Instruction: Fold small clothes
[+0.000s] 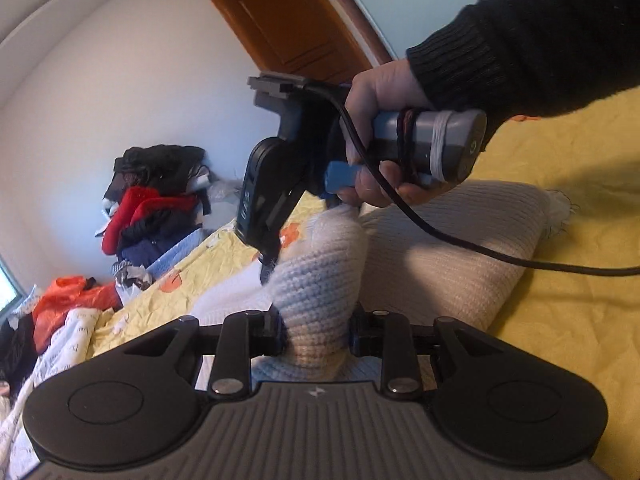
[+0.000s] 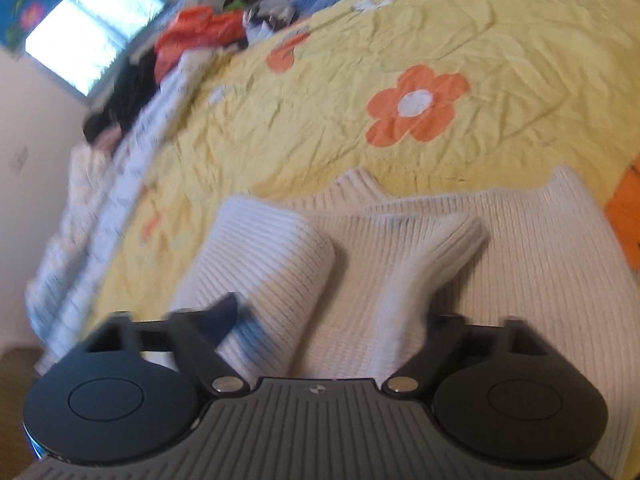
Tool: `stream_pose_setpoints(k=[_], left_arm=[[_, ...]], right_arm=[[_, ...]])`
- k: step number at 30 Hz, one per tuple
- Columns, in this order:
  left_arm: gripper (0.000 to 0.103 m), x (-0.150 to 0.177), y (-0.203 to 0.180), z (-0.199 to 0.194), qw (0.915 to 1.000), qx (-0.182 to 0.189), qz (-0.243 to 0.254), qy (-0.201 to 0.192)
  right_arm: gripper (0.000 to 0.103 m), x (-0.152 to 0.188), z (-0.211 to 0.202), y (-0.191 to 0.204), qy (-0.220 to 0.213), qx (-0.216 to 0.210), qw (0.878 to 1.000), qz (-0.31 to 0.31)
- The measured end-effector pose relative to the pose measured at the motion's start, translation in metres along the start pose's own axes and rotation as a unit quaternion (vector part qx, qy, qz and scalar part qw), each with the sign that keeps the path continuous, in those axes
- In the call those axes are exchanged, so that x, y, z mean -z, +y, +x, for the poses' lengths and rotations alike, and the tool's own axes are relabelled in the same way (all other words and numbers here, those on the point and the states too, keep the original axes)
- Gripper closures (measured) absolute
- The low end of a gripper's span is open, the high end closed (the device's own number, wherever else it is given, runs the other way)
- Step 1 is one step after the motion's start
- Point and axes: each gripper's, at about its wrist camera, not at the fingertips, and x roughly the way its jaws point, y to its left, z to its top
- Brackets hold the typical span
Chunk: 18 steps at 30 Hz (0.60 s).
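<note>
The bed is covered with a yellow bedspread (image 2: 320,92) that has orange flowers (image 2: 416,106) on it, and it is full of small wrinkles. Far along the bed, against the white wall, I see a pile of clothes (image 1: 156,200), red, black and dark blue, and closer to the window (image 2: 92,32) lies an orange garment (image 1: 70,300). A brown wooden door (image 1: 288,20) stands behind my right arm. The white knit sweater (image 2: 500,280) lies on the bedspread directly in front of me, with its ribbed body spread flat and parts of it lifted in thick folds. My left gripper (image 1: 318,332) is pinching a bunched fold of this sweater; the knit fills the space between its two fingers and rises up in a rounded hump. My right gripper (image 2: 332,320) is over the same sweater, and a raised fold of knit passes between its fingers, which are wide apart in the right wrist view; this view is blurred, so I cannot tell if they really press the cloth. In the left wrist view my right hand (image 1: 380,136) holds the handle of this gripper, its tips point down at the sweater, and a black cable (image 1: 480,248) hangs from it across the knit.
</note>
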Motion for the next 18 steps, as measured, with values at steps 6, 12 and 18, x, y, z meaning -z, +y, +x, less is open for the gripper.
stream_pose_setpoints(k=[6,12,18], left_arm=[[0.075,-0.030,-0.002,0.002,0.9987,0.009,0.024,-0.044],[0.075,-0.050,-0.037,0.022,0.9936,0.068,0.050,-0.074],[0.067,-0.024,-0.062,0.034,0.9878,0.082,0.106,-0.079]], right_arm=[[0.074,-0.003,-0.038,0.003,-0.053,-0.050,0.996,-0.055],[0.077,-0.013,-0.101,-0.037,-0.091,-0.029,0.993,-0.064],[0.065,0.018,-0.100,-0.117,-0.100,0.034,0.993,0.060]])
